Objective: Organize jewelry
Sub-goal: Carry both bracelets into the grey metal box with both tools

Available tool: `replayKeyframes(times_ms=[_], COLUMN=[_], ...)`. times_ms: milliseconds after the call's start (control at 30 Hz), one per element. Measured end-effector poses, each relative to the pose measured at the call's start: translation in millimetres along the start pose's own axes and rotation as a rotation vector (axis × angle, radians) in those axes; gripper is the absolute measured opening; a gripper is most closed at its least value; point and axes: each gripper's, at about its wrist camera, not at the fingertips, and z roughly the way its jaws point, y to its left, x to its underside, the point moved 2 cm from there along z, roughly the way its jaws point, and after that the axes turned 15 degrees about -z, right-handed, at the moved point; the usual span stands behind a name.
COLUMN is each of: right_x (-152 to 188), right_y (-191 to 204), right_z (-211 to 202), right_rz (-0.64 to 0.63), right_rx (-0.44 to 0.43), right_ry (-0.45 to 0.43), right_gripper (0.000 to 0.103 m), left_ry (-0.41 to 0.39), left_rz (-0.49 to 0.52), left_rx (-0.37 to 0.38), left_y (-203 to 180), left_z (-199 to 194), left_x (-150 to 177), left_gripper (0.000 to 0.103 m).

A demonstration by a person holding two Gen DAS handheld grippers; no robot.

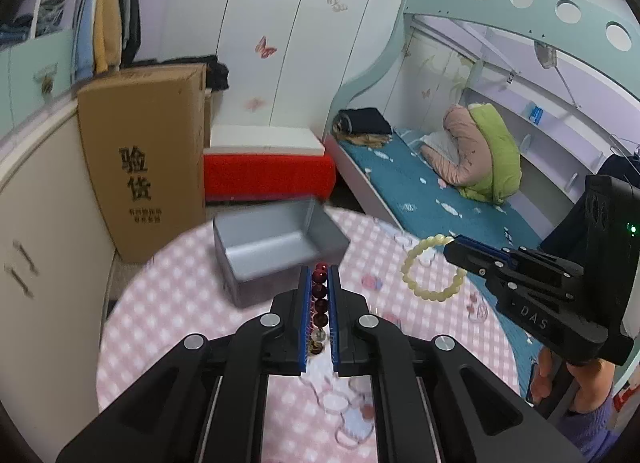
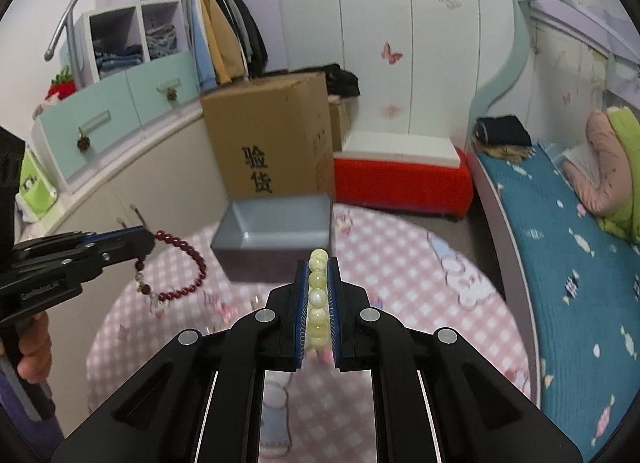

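My left gripper [image 1: 320,269] is shut on a dark red bead bracelet [image 1: 320,299], held above the pink checked round table [image 1: 168,303]. In the right wrist view the left gripper [image 2: 146,243] shows at the left with the red bracelet [image 2: 192,263] hanging from it. My right gripper [image 2: 319,261] is shut on a pale yellow bead bracelet [image 2: 318,299]. In the left wrist view the right gripper [image 1: 454,243] holds the yellow bracelet [image 1: 432,271] as a hanging loop. An open grey box [image 1: 276,247] stands on the table just beyond both grippers; it also shows in the right wrist view [image 2: 276,235].
A tall cardboard carton [image 1: 148,159] stands behind the table at the left, next to a cream cabinet [image 1: 40,223]. A red and white bench [image 1: 268,171] sits at the back. A bed with a teal cover [image 1: 432,191] runs along the right.
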Motion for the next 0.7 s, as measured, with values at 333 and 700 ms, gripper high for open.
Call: replayKeyframes(times_ms=[333, 700], right_x=[-52, -51], right_y=[-15, -8], right_z=[61, 146], right_rz=[0.038, 0.053], right_rx=[-0.056, -0.102], right_ry=[-0.009, 0.103], right_gripper=[0.010, 0.010], left_ry=[0.048, 0.182], left_rz=[-0.020, -0.058], left_rx=[-0.062, -0.160], left_y=[6, 42], left_z=[63, 144], left_x=[-59, -56], left_gripper=[0.006, 0.006])
